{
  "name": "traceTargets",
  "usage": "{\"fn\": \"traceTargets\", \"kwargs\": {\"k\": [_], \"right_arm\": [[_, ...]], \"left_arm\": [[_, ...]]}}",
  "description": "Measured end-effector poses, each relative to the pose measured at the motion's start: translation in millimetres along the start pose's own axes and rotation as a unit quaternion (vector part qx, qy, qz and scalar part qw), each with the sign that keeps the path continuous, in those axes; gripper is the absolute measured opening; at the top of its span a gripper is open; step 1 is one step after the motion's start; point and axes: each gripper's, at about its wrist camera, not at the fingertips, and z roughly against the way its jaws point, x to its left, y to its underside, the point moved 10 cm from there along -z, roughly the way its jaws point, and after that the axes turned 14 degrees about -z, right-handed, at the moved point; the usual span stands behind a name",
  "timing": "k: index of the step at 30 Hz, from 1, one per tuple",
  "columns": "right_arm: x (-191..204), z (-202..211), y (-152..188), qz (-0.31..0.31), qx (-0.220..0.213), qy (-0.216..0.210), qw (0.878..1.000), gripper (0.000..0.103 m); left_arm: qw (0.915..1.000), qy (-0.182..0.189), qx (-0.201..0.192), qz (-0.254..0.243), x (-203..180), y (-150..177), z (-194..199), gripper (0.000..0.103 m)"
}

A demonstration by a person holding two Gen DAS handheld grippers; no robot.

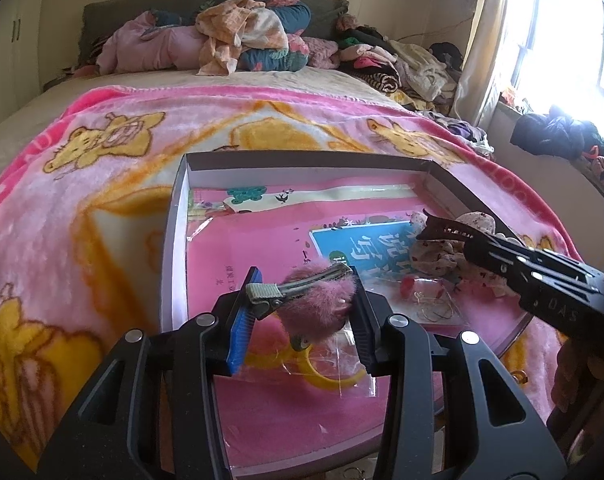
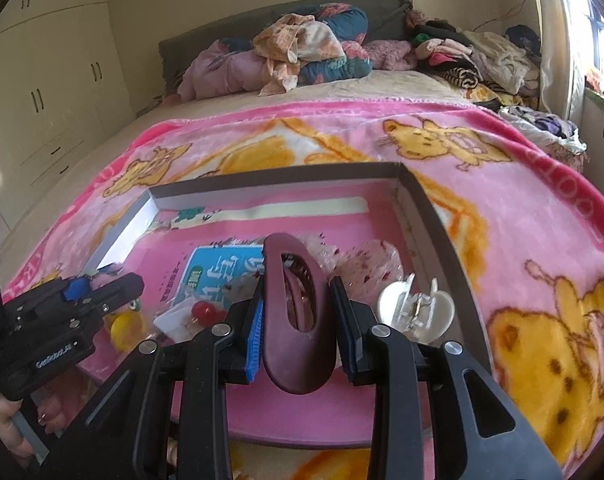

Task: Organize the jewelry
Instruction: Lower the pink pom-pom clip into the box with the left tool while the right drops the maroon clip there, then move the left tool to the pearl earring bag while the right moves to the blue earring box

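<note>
Pink fuzzy hair clip: clamped in left hand-held gripper, above shallow box on the bed. Maroon claw clip: clamped in right hand-held gripper, also over the box, near white claw clip lying inside.

Risk: fur compresses, so the metal clip may rotate or slip on release; either clip could land on the loose plastic bag and slide.

Legible: "GoRobot.AI" on left gripper body, right view; Chinese characters on blue label, unread.

I see a fuzzy pink hair clip, a maroon claw clip, a white claw clip, and a pink blanket patterned with yellow bears.
</note>
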Motion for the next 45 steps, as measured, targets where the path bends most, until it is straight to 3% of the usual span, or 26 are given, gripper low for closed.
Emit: {"fn": "traceTargets", "kwargs": {"k": [3, 9, 19, 29, 31, 37, 45], "right_arm": [[-0.7, 1.0, 4.6, -0.003, 0.004, -0.003, 1.0, 0.03], [-2.3, 13.8, 9.6, -0.01, -0.004, -0.01, 1.0, 0.042], [-4.0, 43.0, 15.8, -0.018, -0.023, -0.02, 0.999, 0.053], [-1.2, 69.8, 26.4, -0.019, -0.033, -0.029, 0.999, 0.058], [-1.7, 75.3, 29.0, -0.019, -0.035, -0.03, 0.999, 0.058], [-1.2, 89.0, 34.0, -0.018, -0.041, -0.033, 0.998, 0.058], [2.6, 105.1, 43.8, -0.011, -0.045, -0.036, 0.998, 0.06]], "left_arm": [[1.0, -0.001, 0.0, -0.001, -0.8, -0.2, 0.2, 0.034], [1.0, -0.004, 0.001, -0.004, -2.2, 0.1, 0.7, 0.035], [0.9998, -0.011, -0.009, -0.01, -3.6, -2.8, 11.2, 0.058], [0.9994, -0.015, -0.03, -0.008, -7.0, -5.3, 37.9, 0.071], [0.9993, -0.015, -0.032, -0.007, -7.0, -4.3, 43.0, 0.08], [0.999, -0.016, -0.04, -0.008, -9.9, 1.5, 58.7, 0.09], [0.9989, -0.01, -0.045, -0.01, -15.8, 8.7, 75.6, 0.091]]}}
